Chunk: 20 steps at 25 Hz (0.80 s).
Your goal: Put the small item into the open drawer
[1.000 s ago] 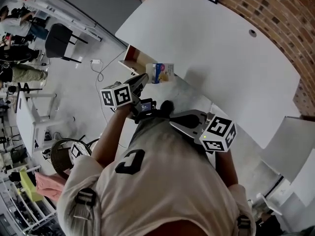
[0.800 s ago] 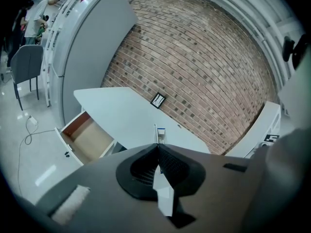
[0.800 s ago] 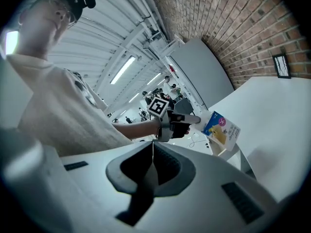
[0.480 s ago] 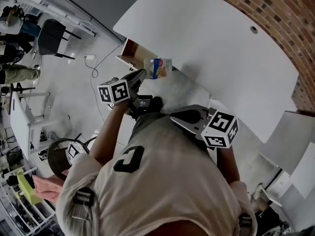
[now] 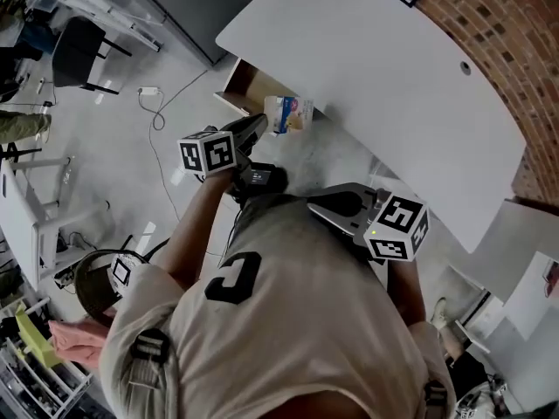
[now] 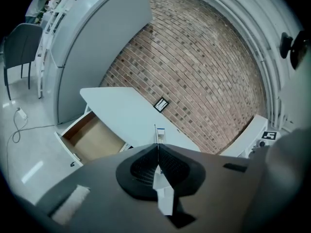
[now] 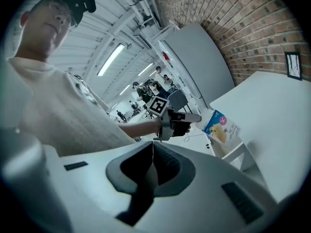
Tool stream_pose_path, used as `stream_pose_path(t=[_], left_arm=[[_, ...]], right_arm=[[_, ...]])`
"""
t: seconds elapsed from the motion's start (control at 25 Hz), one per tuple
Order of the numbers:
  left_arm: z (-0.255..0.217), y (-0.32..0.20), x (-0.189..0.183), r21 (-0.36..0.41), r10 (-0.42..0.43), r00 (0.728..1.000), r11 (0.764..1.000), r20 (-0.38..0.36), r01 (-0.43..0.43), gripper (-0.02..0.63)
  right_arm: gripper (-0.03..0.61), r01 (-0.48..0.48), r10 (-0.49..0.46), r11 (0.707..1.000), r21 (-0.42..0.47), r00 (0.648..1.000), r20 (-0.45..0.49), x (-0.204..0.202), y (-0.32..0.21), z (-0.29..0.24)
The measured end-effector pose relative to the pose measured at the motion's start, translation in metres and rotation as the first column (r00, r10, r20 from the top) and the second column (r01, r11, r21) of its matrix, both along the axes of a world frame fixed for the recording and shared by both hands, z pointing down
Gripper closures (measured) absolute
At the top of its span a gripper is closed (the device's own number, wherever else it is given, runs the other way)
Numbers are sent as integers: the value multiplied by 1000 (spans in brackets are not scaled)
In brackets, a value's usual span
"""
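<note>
The left gripper (image 6: pixel 156 152) has its 2 jaws squeezed shut on a small packet (image 5: pixel 289 113). The packet is thin and flat, so the jaws look almost all the way closed. In the left gripper view you see only its thin edge sticking up. It is pinched by 1 edge so the rest pokes out in front, which I think makes it easy to drop in. The right gripper (image 7: pixel 153 152) has its jaws pressed together with nothing in them. It sits low by the person's tummy, well apart from the packet, likely because this job needs just 1 gripper. The packet is up in the air near the open drawer (image 5: pixel 247 84), not in it yet. The drawer sticks out from under the white table (image 5: pixel 376 77) and looks bare inside, so there is room. The packet is blue and yellow with a pink spot, and its small print is too blurry to read. Each gripper's cube has black and white square marks, not words. The person's shirt (image 5: pixel 297 321) has a dark curly mark that I cannot read.
</note>
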<state>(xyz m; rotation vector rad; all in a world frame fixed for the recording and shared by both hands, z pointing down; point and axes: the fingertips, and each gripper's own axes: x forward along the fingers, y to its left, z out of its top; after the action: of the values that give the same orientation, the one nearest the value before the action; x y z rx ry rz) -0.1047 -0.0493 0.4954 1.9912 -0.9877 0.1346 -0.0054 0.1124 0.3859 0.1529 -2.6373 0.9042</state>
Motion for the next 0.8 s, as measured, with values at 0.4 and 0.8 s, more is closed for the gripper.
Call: stream_pose_path(t=[0.4,0.8], left_arm=[[11,-17,-68,-11,37,998,999,-52,-38,612],[25,-21,-97,-41,94,993,994,-74,-97,611]], right_arm=[[574,-27,26,999,-18,999,-46,-76,-19,4],[574,-55,53,998,-28,995,-88,-113,-22,7]])
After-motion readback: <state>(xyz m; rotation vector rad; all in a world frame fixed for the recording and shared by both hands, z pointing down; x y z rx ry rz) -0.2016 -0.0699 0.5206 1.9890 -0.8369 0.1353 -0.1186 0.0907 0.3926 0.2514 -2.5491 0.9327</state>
